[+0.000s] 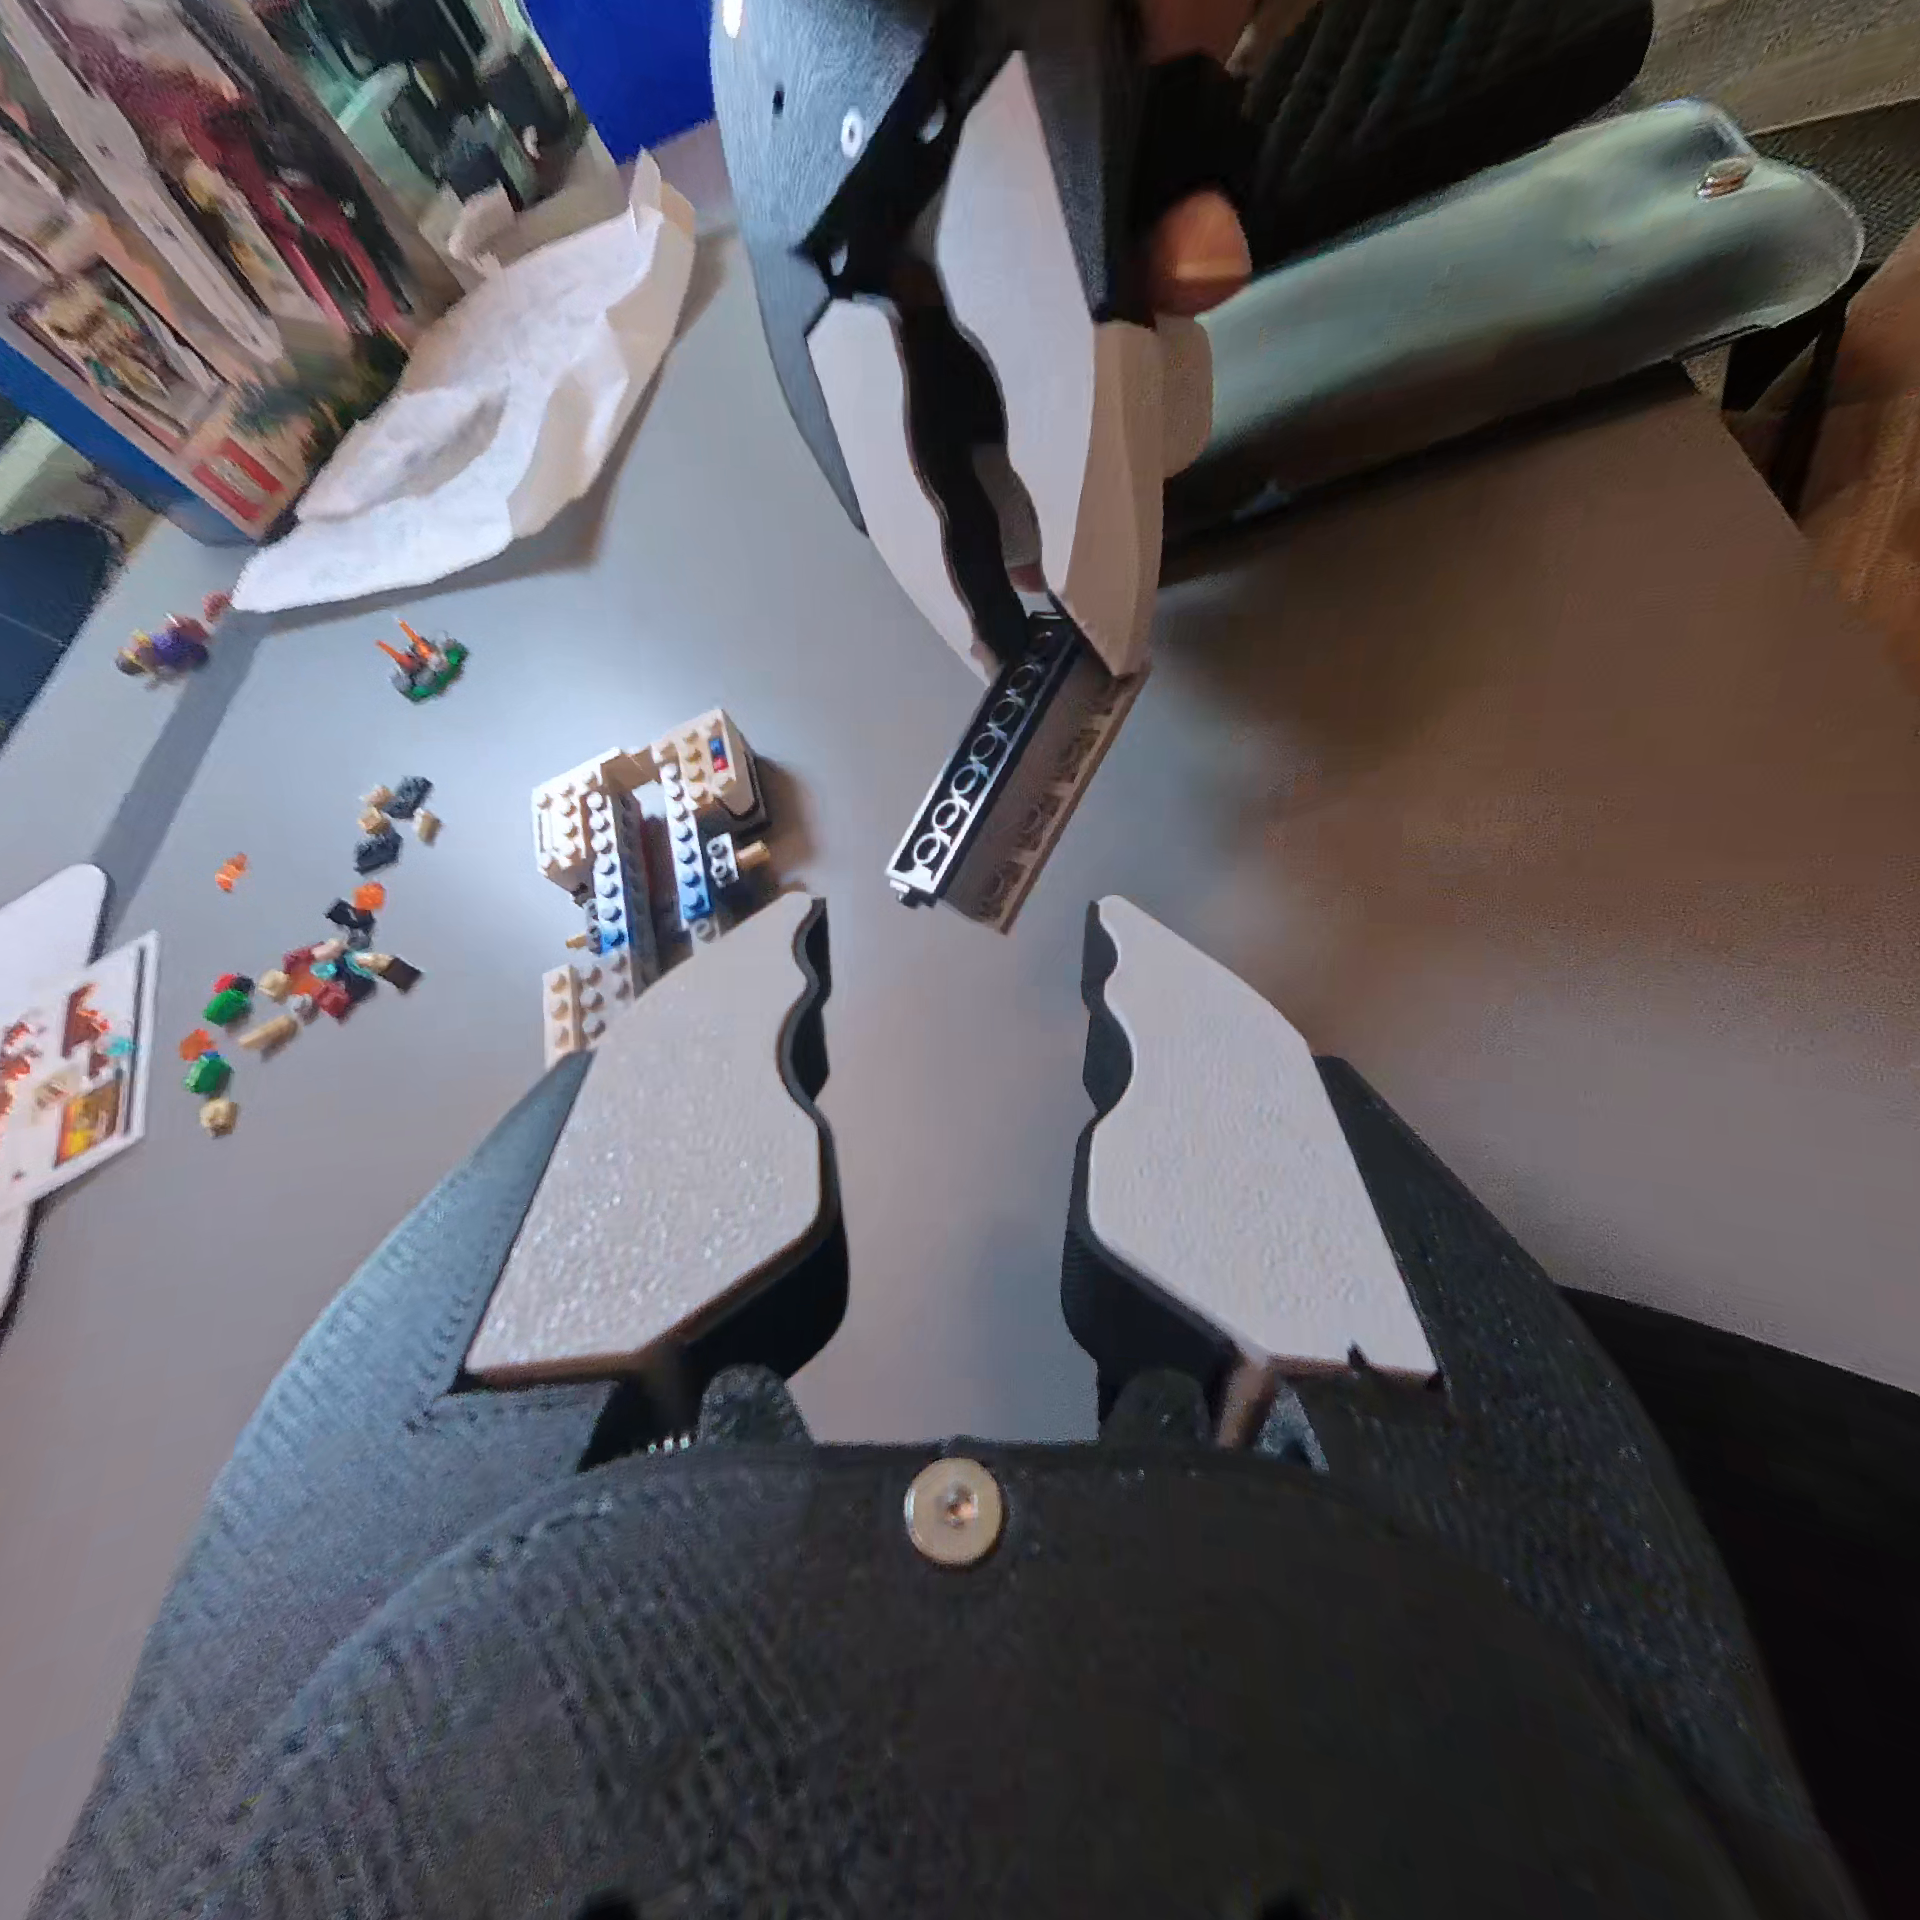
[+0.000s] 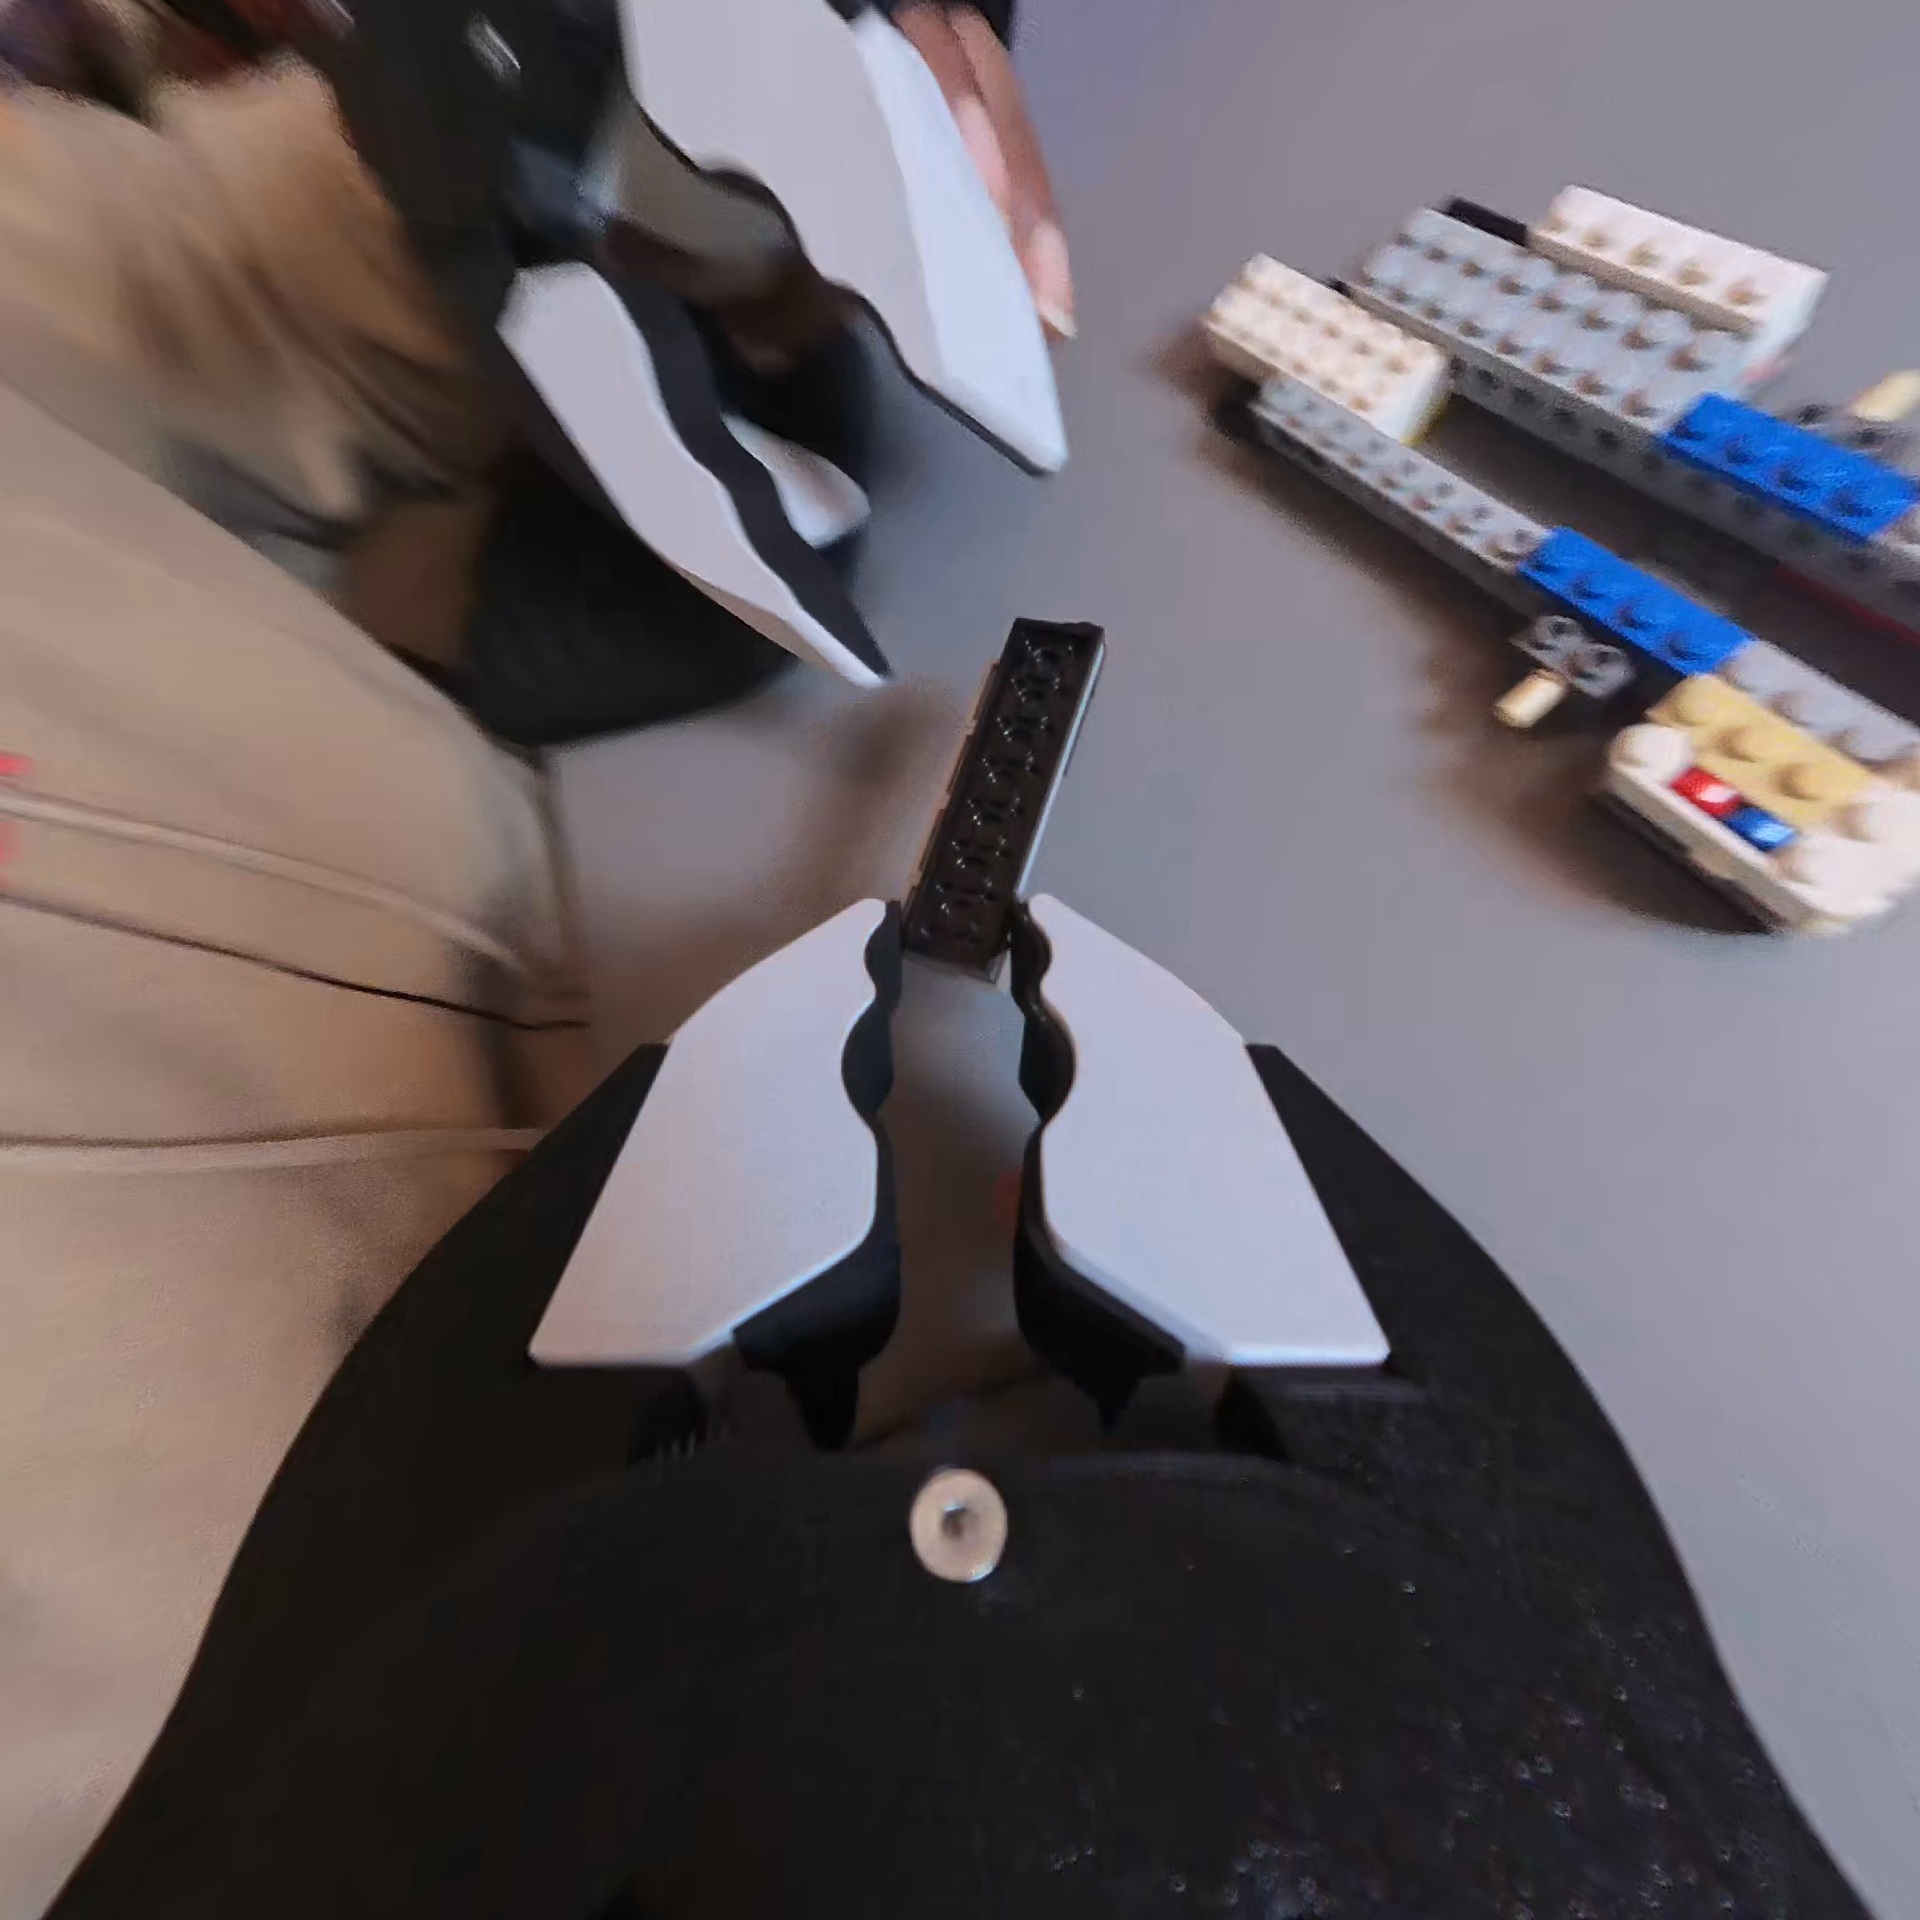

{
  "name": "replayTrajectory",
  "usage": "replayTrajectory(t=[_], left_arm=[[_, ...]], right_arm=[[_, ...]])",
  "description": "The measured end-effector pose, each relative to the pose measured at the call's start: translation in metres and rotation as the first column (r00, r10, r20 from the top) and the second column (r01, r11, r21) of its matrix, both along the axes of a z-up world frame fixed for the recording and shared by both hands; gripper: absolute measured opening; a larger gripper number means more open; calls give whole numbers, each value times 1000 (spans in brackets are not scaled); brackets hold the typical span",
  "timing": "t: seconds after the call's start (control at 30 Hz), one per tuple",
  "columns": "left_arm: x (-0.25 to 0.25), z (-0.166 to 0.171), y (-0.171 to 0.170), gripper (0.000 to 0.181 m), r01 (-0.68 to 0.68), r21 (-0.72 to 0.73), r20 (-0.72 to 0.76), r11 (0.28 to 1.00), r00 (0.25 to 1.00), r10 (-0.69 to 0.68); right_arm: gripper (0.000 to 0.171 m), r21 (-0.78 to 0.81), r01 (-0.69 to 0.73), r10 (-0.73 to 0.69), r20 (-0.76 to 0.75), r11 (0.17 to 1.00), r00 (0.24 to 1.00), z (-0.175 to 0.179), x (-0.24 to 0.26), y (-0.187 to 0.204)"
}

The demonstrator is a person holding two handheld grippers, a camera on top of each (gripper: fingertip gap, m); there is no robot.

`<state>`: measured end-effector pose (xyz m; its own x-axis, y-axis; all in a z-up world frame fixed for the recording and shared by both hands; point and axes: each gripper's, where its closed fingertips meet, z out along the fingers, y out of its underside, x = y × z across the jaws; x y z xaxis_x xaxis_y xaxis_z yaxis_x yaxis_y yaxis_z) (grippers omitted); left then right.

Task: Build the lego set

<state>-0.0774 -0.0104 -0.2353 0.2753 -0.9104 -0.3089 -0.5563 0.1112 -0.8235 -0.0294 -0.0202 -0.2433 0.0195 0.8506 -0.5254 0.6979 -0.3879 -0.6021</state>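
Black and long, the plate [image 2: 1003, 795] sits pinched by one end between the tips of the right claw [image 2: 956, 935], sticking straight out past them with its hollow underside showing and held up off the desk [image 1: 1455, 831]; a grey piece seems joined along one side of it, though blur makes that hard to confirm. The left claw [image 1: 956, 966] stands open and empty, its fingers well apart, hovering just short of the plate's free end.

Judging from this, the step is a handover or a two-handed fitting; to do it well the left claw should close on the free end squarely across the narrow width, before the right lets go, since a long plate held at one tip can swing or slip.

The half-built model [image 1: 644, 862], white, grey and blue, lies on the desk beside the left claw; the way to it looks open. Loose small pieces [image 1: 301, 966] lie scattered farther off, near an instruction booklet [image 1: 73, 1060]; crumpled white paper [image 1: 468, 416] and the set's box [image 1: 177, 260] sit at the far edge, well apart. A person's sleeve [image 2: 208, 727] crowds the right claw's side.
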Motion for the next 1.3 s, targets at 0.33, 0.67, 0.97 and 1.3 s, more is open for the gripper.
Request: replayTrajectory(t=[0.33, 0.67, 0.97, 1.3], left_arm=[[10, 49, -8, 24, 0, 265, 174, 964, 984, -48], [3, 36, 1, 23, 20, -119, 320, 993, 947, 19], [-3, 9, 21, 23, -29, -620, 319, 784, 904, 285], [-11, -3, 25, 23, -31, -796, 276, 604, 870, 408]], right_arm=[[20, -556, -178, -43, -361, 812, 931, 64, -12, -19], [34, -419, -61, -110, -371, 906, 922, 53, -14, 9], [43, 785, 91, 252, -304, 612, 919, 47, -22, 25], [24, 950, 38, 290, -133, 309, 948, 19, -35, 51]])
